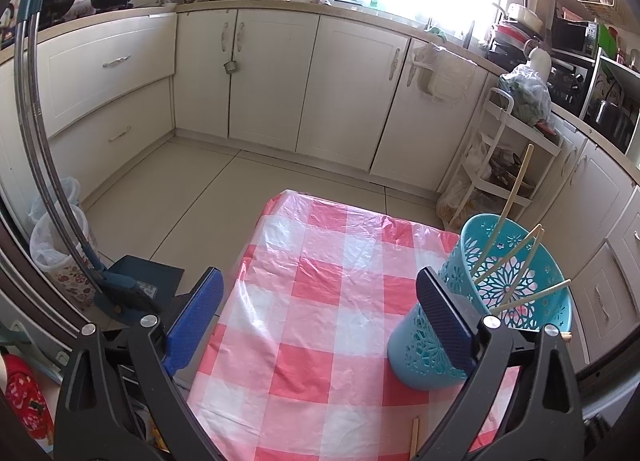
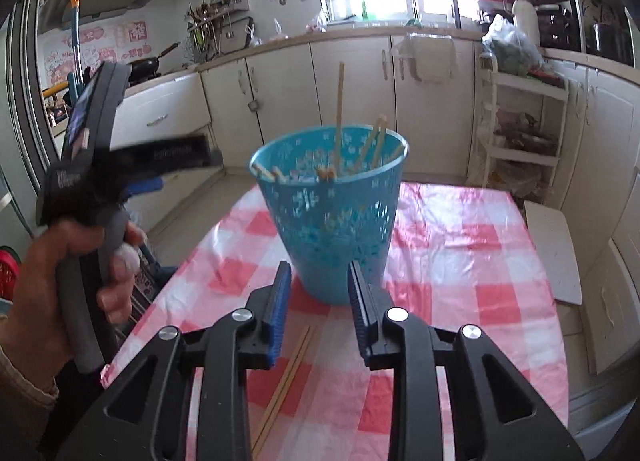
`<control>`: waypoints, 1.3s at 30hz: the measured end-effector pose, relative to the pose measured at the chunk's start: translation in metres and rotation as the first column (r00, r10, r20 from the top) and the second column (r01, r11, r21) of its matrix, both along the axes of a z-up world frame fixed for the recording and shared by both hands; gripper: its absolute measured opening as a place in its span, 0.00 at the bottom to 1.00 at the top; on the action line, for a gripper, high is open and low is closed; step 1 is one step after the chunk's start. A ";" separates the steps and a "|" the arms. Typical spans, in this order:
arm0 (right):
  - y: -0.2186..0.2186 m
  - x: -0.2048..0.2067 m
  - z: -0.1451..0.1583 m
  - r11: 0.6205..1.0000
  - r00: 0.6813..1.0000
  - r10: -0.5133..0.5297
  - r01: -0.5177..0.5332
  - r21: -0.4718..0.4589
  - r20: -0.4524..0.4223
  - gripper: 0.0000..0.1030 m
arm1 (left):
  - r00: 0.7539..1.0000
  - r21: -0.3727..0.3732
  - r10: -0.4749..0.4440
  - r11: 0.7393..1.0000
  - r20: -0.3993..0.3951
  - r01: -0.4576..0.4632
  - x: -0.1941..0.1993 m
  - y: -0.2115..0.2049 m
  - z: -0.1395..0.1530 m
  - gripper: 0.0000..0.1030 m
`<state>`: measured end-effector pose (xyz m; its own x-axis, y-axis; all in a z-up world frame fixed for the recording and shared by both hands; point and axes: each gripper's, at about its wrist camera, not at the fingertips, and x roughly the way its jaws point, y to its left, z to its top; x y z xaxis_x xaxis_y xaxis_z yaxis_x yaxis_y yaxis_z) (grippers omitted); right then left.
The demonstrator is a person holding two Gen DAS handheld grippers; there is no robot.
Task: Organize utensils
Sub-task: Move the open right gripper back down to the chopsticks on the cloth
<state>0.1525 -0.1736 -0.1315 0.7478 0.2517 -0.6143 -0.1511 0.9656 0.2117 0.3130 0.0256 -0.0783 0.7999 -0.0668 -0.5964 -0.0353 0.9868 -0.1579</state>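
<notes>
A teal perforated utensil cup (image 1: 496,293) stands upright on the pink-and-white checked table (image 1: 320,301), with several wooden chopsticks (image 1: 516,257) standing in it. My left gripper (image 1: 320,313) is wide open and empty, its right finger beside the cup. In the right wrist view the cup (image 2: 332,213) is straight ahead. My right gripper (image 2: 318,313) is open and empty just in front of its base. A pair of chopsticks (image 2: 286,377) lies on the table between and below its fingers. One end also shows in the left wrist view (image 1: 414,437).
The table's left edge drops to the floor, where a bin with a bag (image 1: 60,245) stands. A white trolley (image 2: 520,121) and cabinets stand behind the table. A white board (image 2: 554,249) lies by the table's right edge. The hand-held left gripper body (image 2: 92,165) is at left.
</notes>
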 end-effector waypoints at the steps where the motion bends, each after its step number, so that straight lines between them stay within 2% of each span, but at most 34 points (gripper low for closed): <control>1: 0.002 -0.001 -0.008 1.000 1.000 0.005 -0.005 0.001 -0.029 0.28 | 1.000 0.000 0.000 1.000 0.000 0.000 0.000 0.000 0.000 0.90; 6: 0.010 -0.004 -0.043 1.000 0.989 0.024 -0.024 0.003 -0.145 0.28 | 1.000 0.000 0.001 1.000 0.000 -0.001 -0.001 0.000 0.000 0.91; 11: 0.016 -0.009 -0.065 1.000 0.979 0.031 -0.032 0.001 -0.203 0.28 | 1.000 -0.002 0.002 1.000 -0.001 -0.002 -0.001 0.000 0.000 0.91; 25: 0.025 -0.012 -0.088 0.999 0.963 0.035 -0.044 -0.028 -0.268 0.28 | 1.000 0.007 0.001 1.000 -0.005 -0.001 -0.003 0.003 -0.002 0.92; 32: 0.028 -0.013 -0.089 0.997 0.965 0.042 -0.059 -0.058 -0.259 0.28 | 1.000 0.010 0.000 1.000 -0.005 0.000 -0.002 0.002 -0.002 0.92; 39: 0.027 -0.012 -0.090 0.991 0.966 0.035 -0.067 -0.119 -0.257 0.18 | 1.000 0.010 0.000 1.000 -0.005 0.001 -0.002 0.002 -0.003 0.92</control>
<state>0.1407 -0.1465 -0.2214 0.5514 0.1944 -0.8113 -0.1578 0.9792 0.1274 0.3109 0.0277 -0.0808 0.7967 -0.0612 -0.6013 -0.0357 0.9884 -0.1479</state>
